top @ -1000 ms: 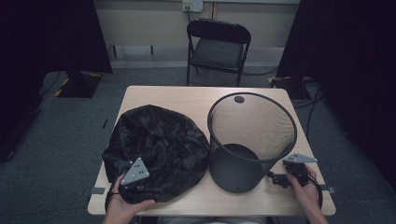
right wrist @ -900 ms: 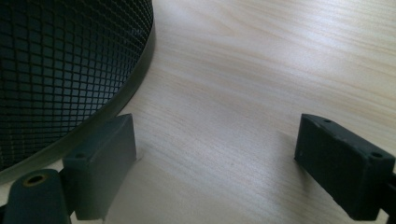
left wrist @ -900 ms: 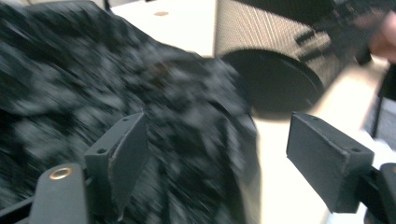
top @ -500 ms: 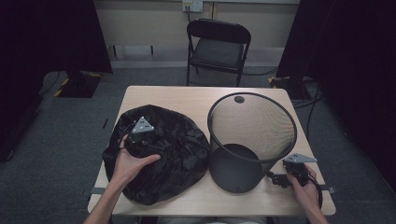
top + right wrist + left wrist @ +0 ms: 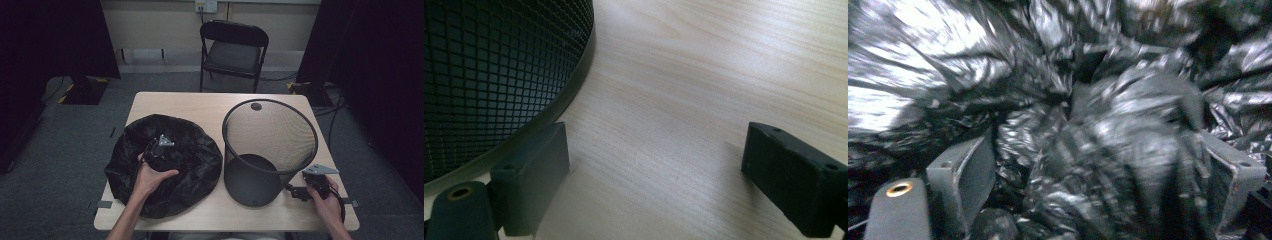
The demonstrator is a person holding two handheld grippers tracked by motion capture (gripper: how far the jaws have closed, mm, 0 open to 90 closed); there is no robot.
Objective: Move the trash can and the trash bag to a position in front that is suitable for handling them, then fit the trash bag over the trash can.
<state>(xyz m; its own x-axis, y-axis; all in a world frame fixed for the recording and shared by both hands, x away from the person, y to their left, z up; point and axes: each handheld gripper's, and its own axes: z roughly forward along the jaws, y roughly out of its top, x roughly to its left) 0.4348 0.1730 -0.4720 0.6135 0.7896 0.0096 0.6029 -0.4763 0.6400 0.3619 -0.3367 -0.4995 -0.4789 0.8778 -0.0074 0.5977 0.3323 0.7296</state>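
While the right gripper (image 5: 306, 192) rests spread on the table (image 5: 200, 105) near the bin's (image 5: 260, 165) base, the left gripper (image 5: 156, 148) is nearer the bag (image 5: 195, 160). Its fingers (image 5: 965, 182) have just been opening and stand wide over crumpled folds directly beneath, gripping nothing.

left claw (image 5: 159, 148): jaws wide, just opened, seemingly pressed down | right claw (image 5: 300, 192): jaws apart, low

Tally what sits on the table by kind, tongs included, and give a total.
Black plastic bag: 1
Black mesh wastebasket: 1
Handheld tongs: 2, the left tongs over the bag, the right tongs beside the wastebasket's base
Total: 4
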